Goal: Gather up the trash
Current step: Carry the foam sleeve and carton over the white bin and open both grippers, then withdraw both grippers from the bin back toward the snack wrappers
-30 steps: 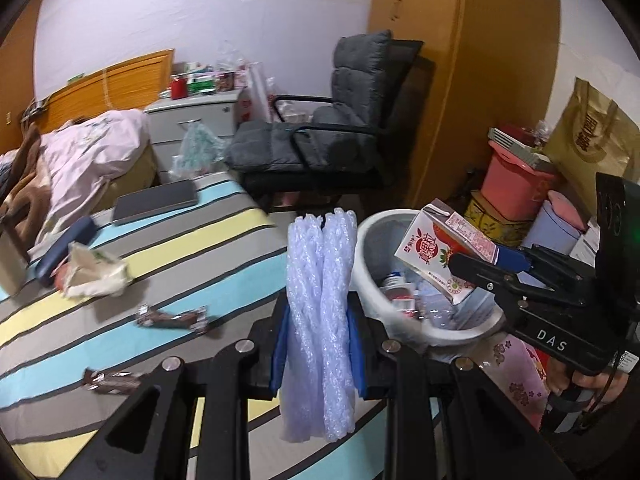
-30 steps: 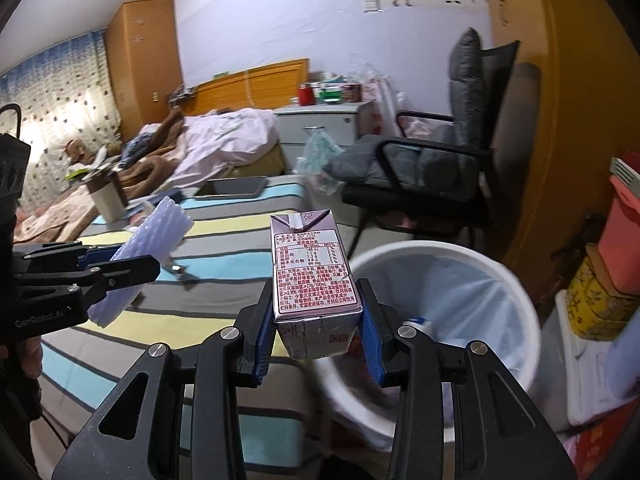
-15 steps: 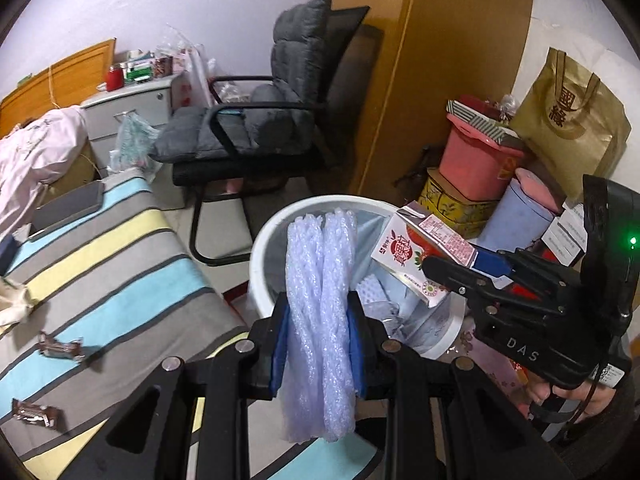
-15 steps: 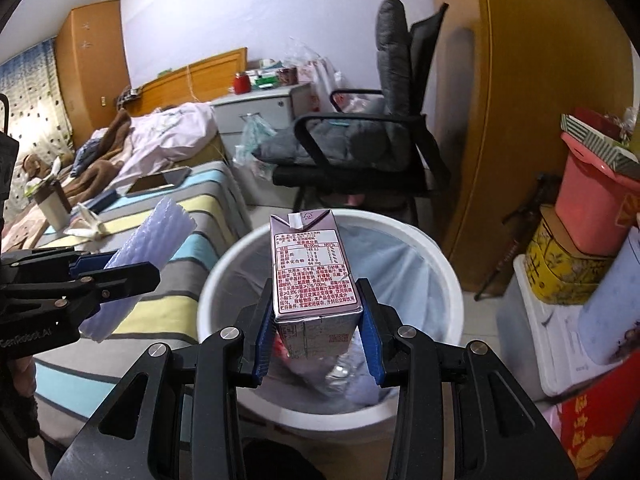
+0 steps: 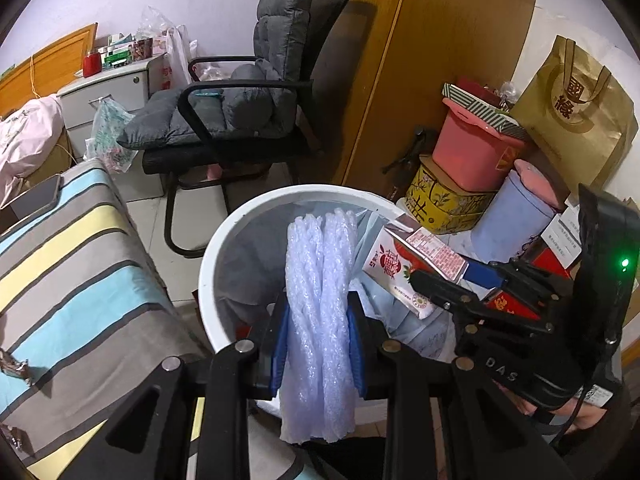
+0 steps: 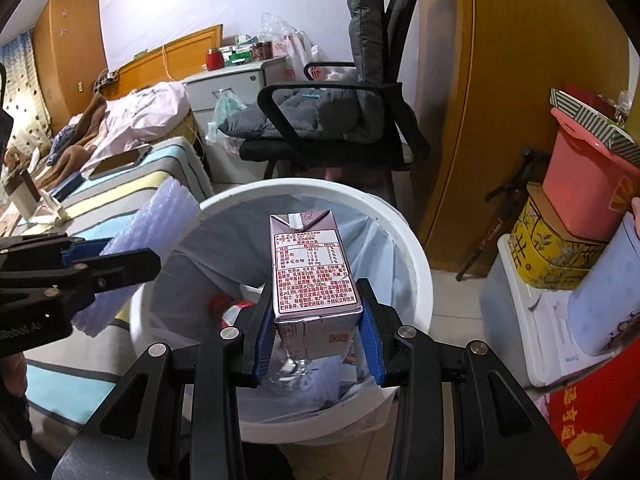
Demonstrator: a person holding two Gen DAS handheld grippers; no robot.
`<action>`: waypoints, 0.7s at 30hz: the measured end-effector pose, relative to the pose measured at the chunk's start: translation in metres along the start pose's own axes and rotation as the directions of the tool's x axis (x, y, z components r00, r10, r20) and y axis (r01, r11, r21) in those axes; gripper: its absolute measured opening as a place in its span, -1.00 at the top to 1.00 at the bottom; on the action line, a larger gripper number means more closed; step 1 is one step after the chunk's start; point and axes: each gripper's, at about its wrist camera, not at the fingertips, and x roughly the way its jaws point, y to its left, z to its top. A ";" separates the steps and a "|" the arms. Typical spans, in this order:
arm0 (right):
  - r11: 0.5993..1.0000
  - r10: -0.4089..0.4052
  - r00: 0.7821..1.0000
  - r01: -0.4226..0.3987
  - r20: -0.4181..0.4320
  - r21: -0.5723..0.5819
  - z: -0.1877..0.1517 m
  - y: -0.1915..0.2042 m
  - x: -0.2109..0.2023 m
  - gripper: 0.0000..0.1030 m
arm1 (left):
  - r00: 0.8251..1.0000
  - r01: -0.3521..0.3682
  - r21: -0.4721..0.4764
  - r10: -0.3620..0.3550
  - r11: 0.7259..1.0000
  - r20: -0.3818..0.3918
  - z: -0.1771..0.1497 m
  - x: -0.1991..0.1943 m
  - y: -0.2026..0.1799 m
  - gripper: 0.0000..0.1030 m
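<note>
My left gripper (image 5: 318,344) is shut on a folded piece of white foam wrap (image 5: 320,300), held upright over the near rim of the white trash bin (image 5: 224,236). My right gripper (image 6: 316,336) is shut on a small milk carton (image 6: 312,268) that hangs above the bin's (image 6: 416,248) open mouth. The bin has a bluish liner and several bits of trash at the bottom. Each gripper shows in the other's view: the right gripper with the milk carton (image 5: 408,264) to the right, the left gripper with the foam wrap (image 6: 160,220) to the left.
A striped bed (image 5: 68,264) runs along the left of the bin, with small wrappers (image 5: 12,368) on it. A black chair with grey cushions (image 5: 248,92) stands behind the bin. Stacked boxes, a pink tub (image 5: 476,152) and a gold bag (image 5: 580,112) crowd the right side.
Both grippers swung from over the bed toward the bin and tipped downward; the foam wrap and the carton now hang over the bin's mouth. Neither grip changed.
</note>
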 end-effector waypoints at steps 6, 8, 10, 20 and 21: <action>1.000 -0.010 1.000 0.010 -0.015 -0.001 -0.002 -0.005 0.005 0.22 | 1.000 -0.018 -0.017 0.018 1.000 -0.016 0.000 0.009 0.002 -0.20; 1.000 -0.022 1.000 0.022 -0.018 -0.005 -0.002 -0.005 0.006 0.21 | 1.000 -0.009 -0.019 0.009 1.000 -0.012 0.000 0.008 0.004 -0.21; 1.000 -0.025 1.000 0.025 -0.018 -0.001 -0.002 -0.006 0.006 0.16 | 1.000 -0.024 -0.019 0.024 1.000 -0.015 -0.001 0.007 0.005 -0.21; 1.000 -0.018 0.999 0.018 0.029 -0.008 0.003 0.002 -0.007 0.01 | 0.998 -0.051 -0.032 0.052 0.998 0.033 -0.004 -0.020 0.010 -0.25; 1.000 -0.015 0.999 0.015 0.033 -0.008 0.004 0.003 -0.008 0.01 | 0.998 -0.054 -0.034 0.056 0.998 0.041 -0.004 -0.024 0.011 -0.26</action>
